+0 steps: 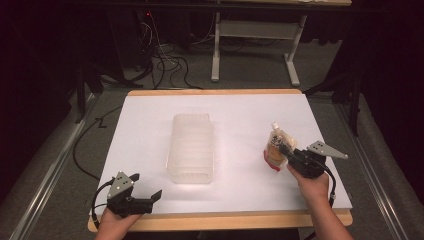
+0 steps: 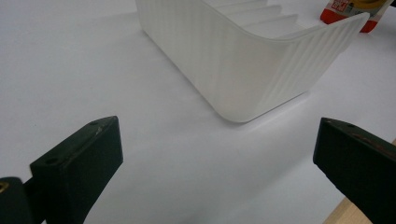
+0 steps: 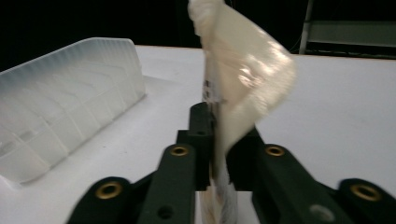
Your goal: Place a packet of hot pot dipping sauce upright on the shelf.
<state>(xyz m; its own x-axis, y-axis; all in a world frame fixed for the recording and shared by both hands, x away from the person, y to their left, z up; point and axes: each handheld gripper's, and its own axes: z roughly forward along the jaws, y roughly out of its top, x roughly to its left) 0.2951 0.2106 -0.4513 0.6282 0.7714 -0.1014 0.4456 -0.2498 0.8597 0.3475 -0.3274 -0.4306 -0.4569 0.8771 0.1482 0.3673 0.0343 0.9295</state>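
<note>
Pouch (image 1: 276, 145), one; bin (image 1: 191, 147), one.

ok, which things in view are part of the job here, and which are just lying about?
In the job:
- spouted pouch, clamped in the right hand-held gripper
- ribbed clear bin, the likely destination

Lying about:
- cables on the floor
- table frame behind
- left hand-held gripper, open and idle

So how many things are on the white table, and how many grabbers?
Bins: 1, the clear ribbed bin in the middle.
Pouches: 1, the pouch pinched in the right gripper.
Grippers: 2, the right gripper, and the left gripper with jaws wide apart, holding nothing.
Total: 4.
</note>
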